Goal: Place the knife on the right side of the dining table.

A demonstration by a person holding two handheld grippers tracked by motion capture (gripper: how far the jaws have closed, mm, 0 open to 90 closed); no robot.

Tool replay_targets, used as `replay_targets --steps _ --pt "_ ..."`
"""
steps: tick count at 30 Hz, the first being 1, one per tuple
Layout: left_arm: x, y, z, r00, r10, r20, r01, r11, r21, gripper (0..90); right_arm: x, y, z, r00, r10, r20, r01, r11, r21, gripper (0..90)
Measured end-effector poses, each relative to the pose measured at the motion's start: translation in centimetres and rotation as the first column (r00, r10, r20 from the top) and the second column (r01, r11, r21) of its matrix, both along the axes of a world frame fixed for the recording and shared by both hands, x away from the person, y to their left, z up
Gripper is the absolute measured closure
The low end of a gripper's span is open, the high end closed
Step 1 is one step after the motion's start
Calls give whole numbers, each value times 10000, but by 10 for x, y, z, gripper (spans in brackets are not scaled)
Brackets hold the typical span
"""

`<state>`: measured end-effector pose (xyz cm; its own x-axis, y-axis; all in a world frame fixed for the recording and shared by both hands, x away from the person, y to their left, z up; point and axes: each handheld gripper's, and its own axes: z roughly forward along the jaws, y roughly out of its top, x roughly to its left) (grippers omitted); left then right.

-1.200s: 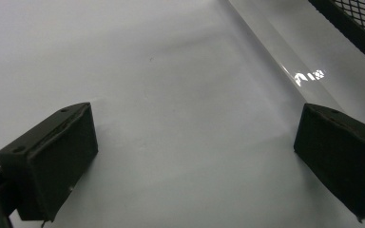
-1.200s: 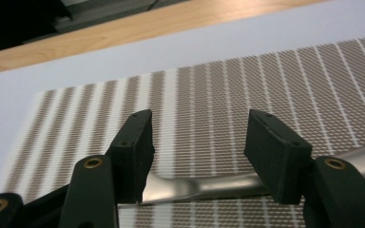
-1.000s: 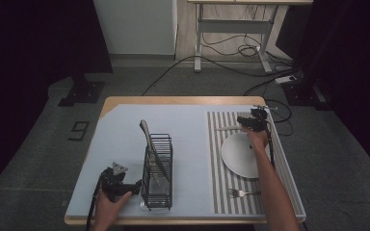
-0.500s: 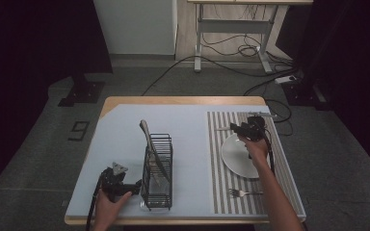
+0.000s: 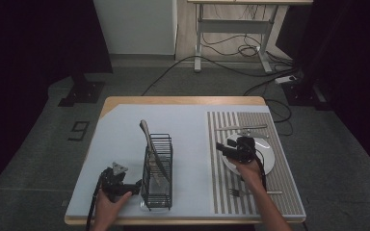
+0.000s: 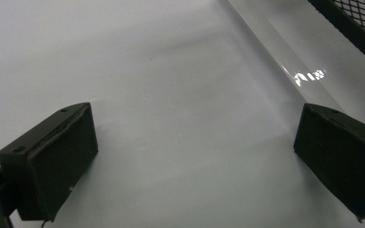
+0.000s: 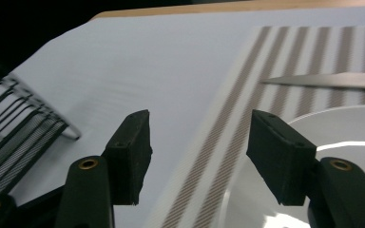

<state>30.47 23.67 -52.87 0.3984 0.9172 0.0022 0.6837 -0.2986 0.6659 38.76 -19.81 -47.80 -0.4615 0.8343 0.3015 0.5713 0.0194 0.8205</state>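
Now the right hand-held gripper (image 5: pixel 225 148) hovers with jaws spread and empty over the near-left rim of the one white plate (image 5: pixel 265 155), pointing toward the wire rack (image 5: pixel 157 169). Beyond it lies one knife (image 5: pixel 241 128); behind it, toward the person, one fork (image 5: pixel 250 192). The left hand-held gripper (image 5: pixel 134 186), also spread and empty, rests on the surface (image 5: pixel 192 130) beside the rack, which holds one utensil (image 5: pixel 150 144). Judging by this, a pick-up comes next: lower and close on the plate rim or cutlery.
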Motion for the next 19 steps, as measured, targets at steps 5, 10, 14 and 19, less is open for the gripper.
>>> replay_targets --steps 5,10,14,19 --pt "0 0 0 10000 -2 -1 2 10000 2 1 -17 17 -4 9977 670 -23 -671 9977 -89 399" --pt "0 0 0 10000 0 5 0 10000 3 1 -32 33 -8 9917 1286 -36 -1286 9916 -139 398" --pt "0 0 0 10000 -4 17 4 10000 9 3 -37 41 -11 9887 1500 -67 -1502 9881 -341 398" --pt "0 0 0 10000 -3 7 3 10000 4 2 -37 43 -14 9897 1435 -23 -1434 9888 -418 396"
